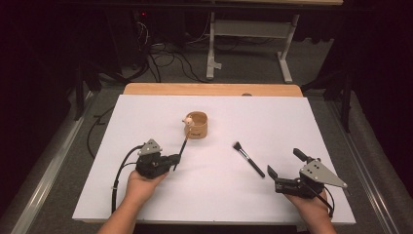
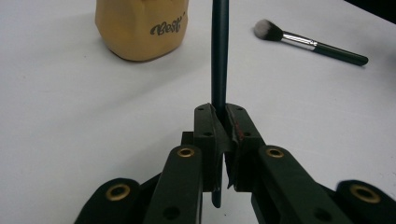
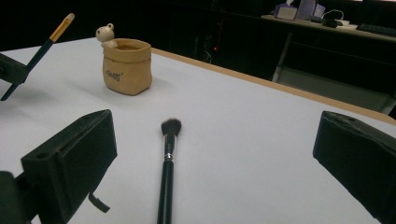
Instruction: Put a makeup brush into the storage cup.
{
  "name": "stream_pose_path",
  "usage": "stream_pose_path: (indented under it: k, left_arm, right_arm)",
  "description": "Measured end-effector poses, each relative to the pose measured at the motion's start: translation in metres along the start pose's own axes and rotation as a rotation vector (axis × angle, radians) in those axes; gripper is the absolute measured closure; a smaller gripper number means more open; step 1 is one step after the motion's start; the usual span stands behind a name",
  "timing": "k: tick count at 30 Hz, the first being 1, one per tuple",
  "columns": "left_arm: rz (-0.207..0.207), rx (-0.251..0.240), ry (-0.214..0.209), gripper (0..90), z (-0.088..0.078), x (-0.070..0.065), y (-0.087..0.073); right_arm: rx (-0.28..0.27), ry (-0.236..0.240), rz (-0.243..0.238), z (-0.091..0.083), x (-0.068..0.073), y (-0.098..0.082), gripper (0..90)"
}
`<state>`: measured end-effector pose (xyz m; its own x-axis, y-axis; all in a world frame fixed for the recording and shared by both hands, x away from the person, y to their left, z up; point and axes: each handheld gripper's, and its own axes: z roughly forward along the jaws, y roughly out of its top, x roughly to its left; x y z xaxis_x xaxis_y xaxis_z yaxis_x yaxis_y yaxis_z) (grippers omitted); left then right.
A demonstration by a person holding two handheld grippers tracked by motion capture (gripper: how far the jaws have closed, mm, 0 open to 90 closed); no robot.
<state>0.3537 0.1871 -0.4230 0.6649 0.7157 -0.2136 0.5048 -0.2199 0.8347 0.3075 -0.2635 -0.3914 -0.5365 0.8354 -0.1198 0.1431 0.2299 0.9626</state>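
On the white table [image 1: 146, 204], the left gripper [image 1: 174, 162] sits at about eight o'clock from the middle of the sheet, held in the person's left hand [image 1: 141, 184], and its jaws are clamped together on the dark handle of a thin brush [image 1: 182, 148]. In the left gripper view that handle runs straight up from between the closed jaws, toward twelve o'clock, and passes just beside the tan pot [image 2: 140, 28]. From the high view the brush slants up toward one o'clock, its tip close to the pot's near rim; whether it touches the pot I cannot tell from here. The pot is a small sack-shaped holder, standing upright at about twelve o'clock from the table's middle, with dark script on its front that seems to read "Best", though the letters are small and partly cut off. A little pale bear figure [image 3: 105, 33] perches on its rim; its inside looks dark and nothing can be made out in it. Further right, at about four o'clock from the pot, a black powder brush [image 1: 248, 158] lies flat on the table, bristles pointing toward ten o'clock, well apart from the pot. At five o'clock the right gripper [image 1: 282, 166] rests in the right hand [image 1: 311, 207] with its jaws spread wide, holding nothing, the powder brush lying near them.
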Motion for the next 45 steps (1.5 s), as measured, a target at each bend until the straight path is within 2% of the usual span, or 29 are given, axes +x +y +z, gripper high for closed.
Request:
stream_pose_path:
  k: [5,18,22,28,34,39,45]
  left_arm:
    - [0.005,-0.027,-0.005,84.1,0.000,-0.001,-0.001]
    - [0.033,-0.123,-0.029,84.0,-0.002,-0.017,0.002]
    - [0.050,-0.134,-0.027,84.0,-0.003,-0.019,0.002]
    - [0.051,-0.167,-0.027,84.0,-0.008,-0.020,0.003]
    - [0.063,-0.184,-0.048,84.0,-0.015,-0.022,0.004]
    - [0.067,-0.193,-0.069,84.0,-0.020,-0.025,0.005]
    - [0.072,-0.202,-0.085,84.0,-0.020,-0.027,0.008]
  right_arm:
    - [0.000,-0.002,-0.003,0.000,-0.001,-0.001,0.7]
    - [0.012,-0.005,0.002,0.001,0.000,-0.002,0.8]
    - [0.015,-0.005,-0.008,0.001,-0.001,-0.003,0.7]
    - [0.020,-0.015,0.005,0.002,-0.001,-0.004,0.7]
    - [0.024,-0.033,0.009,0.006,-0.002,-0.004,0.7]
    - [0.031,-0.028,-0.007,0.011,0.007,0.000,0.8]
    - [-0.009,-0.001,0.012,0.018,0.021,0.018,1.0]
